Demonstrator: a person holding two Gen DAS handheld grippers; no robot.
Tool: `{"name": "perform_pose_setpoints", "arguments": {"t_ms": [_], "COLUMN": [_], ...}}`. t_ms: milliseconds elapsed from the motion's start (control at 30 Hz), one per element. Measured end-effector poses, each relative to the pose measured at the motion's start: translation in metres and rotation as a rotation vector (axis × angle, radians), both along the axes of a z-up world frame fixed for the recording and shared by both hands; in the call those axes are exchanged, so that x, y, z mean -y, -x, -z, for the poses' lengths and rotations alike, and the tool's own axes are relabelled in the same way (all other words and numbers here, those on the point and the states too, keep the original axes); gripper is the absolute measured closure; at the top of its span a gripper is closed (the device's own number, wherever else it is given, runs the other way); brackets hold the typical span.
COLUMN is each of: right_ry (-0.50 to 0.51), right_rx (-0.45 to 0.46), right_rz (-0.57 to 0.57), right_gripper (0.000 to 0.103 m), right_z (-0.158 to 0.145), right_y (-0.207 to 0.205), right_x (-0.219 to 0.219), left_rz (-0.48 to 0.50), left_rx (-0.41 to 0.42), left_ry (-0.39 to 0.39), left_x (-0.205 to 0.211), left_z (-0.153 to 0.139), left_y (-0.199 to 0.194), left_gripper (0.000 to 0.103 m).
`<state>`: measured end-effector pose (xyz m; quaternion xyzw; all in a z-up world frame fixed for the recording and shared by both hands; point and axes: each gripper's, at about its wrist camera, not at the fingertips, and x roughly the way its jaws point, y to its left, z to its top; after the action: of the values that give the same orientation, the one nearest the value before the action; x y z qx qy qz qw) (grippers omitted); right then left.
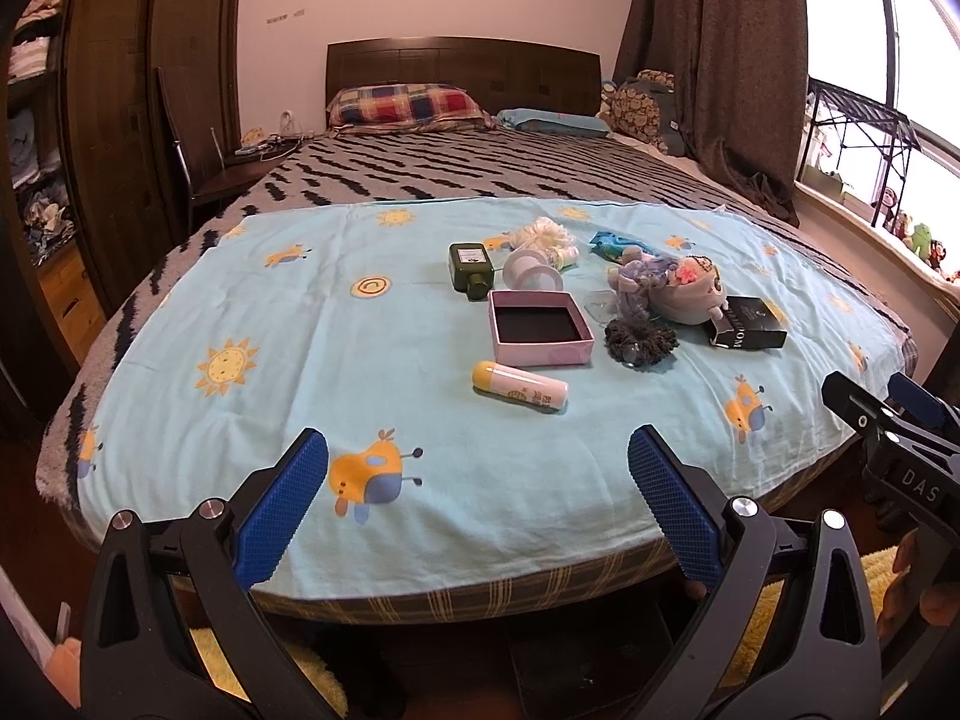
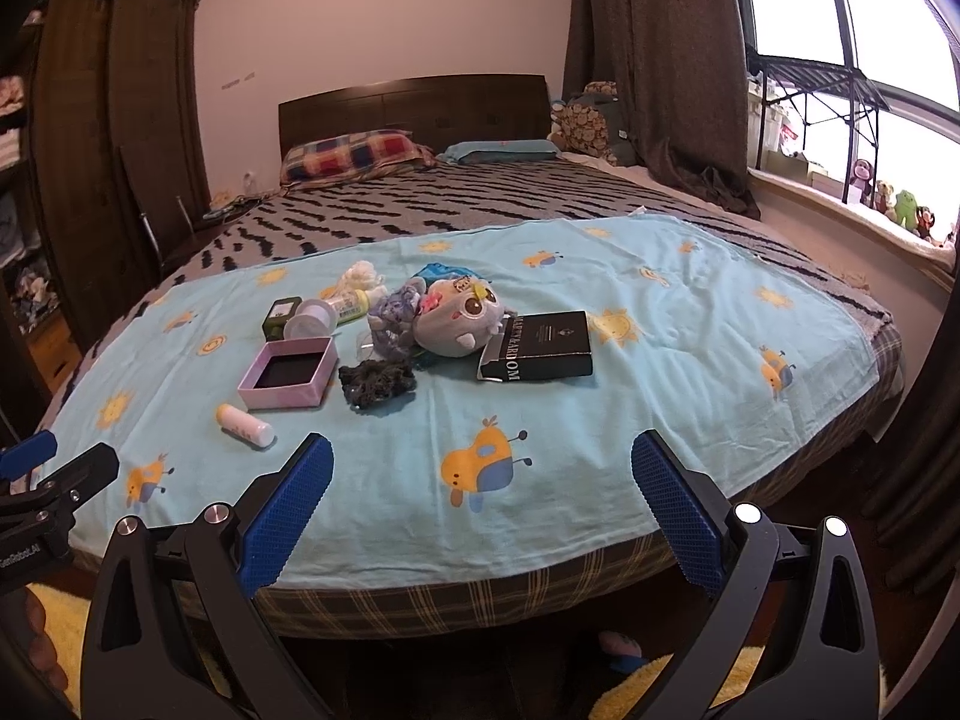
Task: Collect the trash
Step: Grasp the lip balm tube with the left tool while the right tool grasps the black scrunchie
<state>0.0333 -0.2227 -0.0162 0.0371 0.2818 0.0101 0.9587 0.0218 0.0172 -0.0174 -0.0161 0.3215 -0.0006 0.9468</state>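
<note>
Right up close, the left claw (image 1: 478, 501) has its two blue bumpy pads wide apart, with nothing between them. The right claw (image 2: 482, 501) is the same — spread wide and empty. Both hang over the near edge of the bed, above the light blue blanket with suns and little yellow planes (image 1: 252, 360).

The things to pick up sit in a bunch on the blanket, well apart from both claws. Nearest is a white tube with a yellow cap (image 1: 519, 387), lying on its side. Just behind it is a pink square box with a dark inside (image 1: 540, 327), open at the top. Beside the box lies a dark fuzzy hair tie (image 1: 639, 341). Behind that is a grey soft toy with big eyes (image 2: 459, 318), touching a purple frilly hair tie (image 1: 637, 282). A black flat box with white letters (image 2: 540, 348) lies by the toy, on the window side.

Farther back are a dark green bottle (image 1: 471, 269) on its side, a white round spool (image 1: 531, 276), a fluffy white ball (image 1: 543, 234) and a crinkly blue wrapper (image 1: 609, 242) — all close together.
</note>
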Motion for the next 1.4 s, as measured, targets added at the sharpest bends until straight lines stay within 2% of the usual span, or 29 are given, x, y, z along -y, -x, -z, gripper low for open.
{"name": "perform_pose_setpoints", "arguments": {"t_ms": [233, 400, 600, 733, 900, 1067, 1167, 1233, 1267, 1300, 1400], "right_ry": [-0.07, -0.106, -0.092, -0.174, -0.167, -0.159, -0.141, -0.132, -0.133, -0.128, -0.107], "right_rx": [-0.066, -0.096, -0.146, -0.205, -0.226, -0.245, -0.254, -0.256, -0.253, -0.255, -0.249], "right_rz": [-0.009, -0.021, -0.061, -0.107, -0.143, -0.162, -0.171, -0.179, -0.186, -0.193, -0.213], "right_gripper": [0.003, 0.003, 0.003, 0.005, 0.03, 0.043, 0.048, 0.054, 0.06, 0.071, 0.084], "right_z": [0.018, 0.031, 0.045, 0.056, 0.065, 0.072, 0.076, 0.078, 0.078, 0.078, 0.076], "right_y": [-0.035, -0.06, -0.095, -0.118, -0.137, -0.151, -0.156, -0.159, -0.159, -0.159, -0.157], "right_x": [-0.002, -0.007, -0.02, -0.027, -0.042, -0.051, -0.055, -0.057, -0.057, -0.058, -0.06], "left_rz": [0.009, 0.032, 0.046, 0.081, 0.135, 0.165, 0.19, 0.21, 0.216, 0.22, 0.225], "left_rx": [0.007, -0.046, -0.1, -0.131, -0.139, -0.163, -0.166, -0.178, -0.18, -0.176, -0.173], "left_ry": [-0.04, -0.095, -0.072, -0.057, -0.042, -0.027, -0.015, -0.004, 0.002, 0.006, 0.003], "left_x": [0.001, 0.005, -0.003, -0.005, 0.003, 0.008, 0.01, 0.012, 0.013, 0.014, 0.015], "left_z": [0.006, 0.024, 0.044, 0.054, 0.06, 0.069, 0.073, 0.076, 0.077, 0.078, 0.078], "left_y": [-0.026, -0.049, -0.072, -0.084, -0.096, -0.115, -0.126, -0.133, -0.134, -0.137, -0.14], "left_gripper": [0.008, 0.008, 0.008, 0.008, 0.008, 0.014, 0.017, 0.024, 0.025, 0.028, 0.038]}}
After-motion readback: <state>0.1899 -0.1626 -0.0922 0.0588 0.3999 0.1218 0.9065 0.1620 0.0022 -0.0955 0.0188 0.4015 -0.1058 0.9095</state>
